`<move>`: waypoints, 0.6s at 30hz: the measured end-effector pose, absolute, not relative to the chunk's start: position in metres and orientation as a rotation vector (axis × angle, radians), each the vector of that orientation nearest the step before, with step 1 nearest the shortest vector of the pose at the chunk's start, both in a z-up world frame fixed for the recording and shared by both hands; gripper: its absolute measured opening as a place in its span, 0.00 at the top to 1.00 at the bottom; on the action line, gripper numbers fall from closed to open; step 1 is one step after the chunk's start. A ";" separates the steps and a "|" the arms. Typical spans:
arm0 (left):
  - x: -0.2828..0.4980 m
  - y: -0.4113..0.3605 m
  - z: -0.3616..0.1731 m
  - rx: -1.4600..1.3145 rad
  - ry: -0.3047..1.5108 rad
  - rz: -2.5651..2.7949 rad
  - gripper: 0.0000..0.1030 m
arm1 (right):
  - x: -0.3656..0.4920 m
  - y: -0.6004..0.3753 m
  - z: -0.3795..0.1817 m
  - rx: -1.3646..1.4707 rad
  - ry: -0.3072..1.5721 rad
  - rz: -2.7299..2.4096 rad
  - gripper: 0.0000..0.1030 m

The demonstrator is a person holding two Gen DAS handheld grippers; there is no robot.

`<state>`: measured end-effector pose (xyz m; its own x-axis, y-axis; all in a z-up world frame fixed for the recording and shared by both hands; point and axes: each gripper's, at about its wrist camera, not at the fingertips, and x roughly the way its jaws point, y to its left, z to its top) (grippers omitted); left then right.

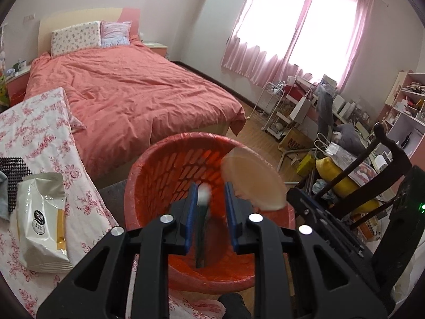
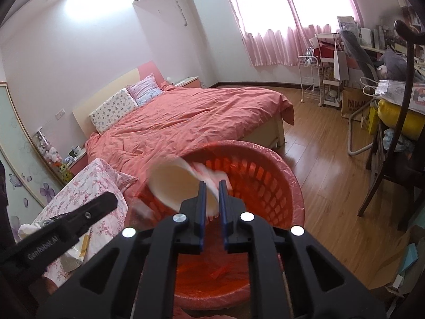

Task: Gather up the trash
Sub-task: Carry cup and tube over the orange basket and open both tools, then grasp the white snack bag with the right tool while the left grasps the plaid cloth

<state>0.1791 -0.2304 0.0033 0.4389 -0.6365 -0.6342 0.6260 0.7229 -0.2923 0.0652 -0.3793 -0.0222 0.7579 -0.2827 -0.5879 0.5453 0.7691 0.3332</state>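
Two grippers over one red basket [image 1: 159, 175], left gripper [image 1: 211, 199] fingers parted around one dark stick, right gripper [image 2: 212, 199] fingers barely apart beside one paper cup [image 2: 180, 183], both items blurred.

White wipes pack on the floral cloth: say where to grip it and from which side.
Probably the thin crimped seal at its far end, from above: the wipes pack lies flat on the floral cloth, and that flap lifts slightly.
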 end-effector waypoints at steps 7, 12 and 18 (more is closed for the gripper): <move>0.182 -0.213 0.000 0.002 0.805 -0.693 0.62 | 0.057 -0.384 -0.022 0.503 0.551 -0.510 0.75; 0.182 -0.183 0.010 0.015 0.772 -0.608 0.56 | 0.055 -0.375 -0.011 0.458 0.543 -0.514 0.69; 0.170 -0.128 0.022 0.052 0.704 -0.486 0.49 | 0.061 -0.348 0.000 0.427 0.549 -0.453 0.69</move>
<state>0.1700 -0.1276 0.0221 0.6560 -0.4116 -0.6327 0.4459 0.8876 -0.1152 0.0610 -0.3480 0.0004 0.7610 -0.2925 -0.5791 0.5137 0.8169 0.2624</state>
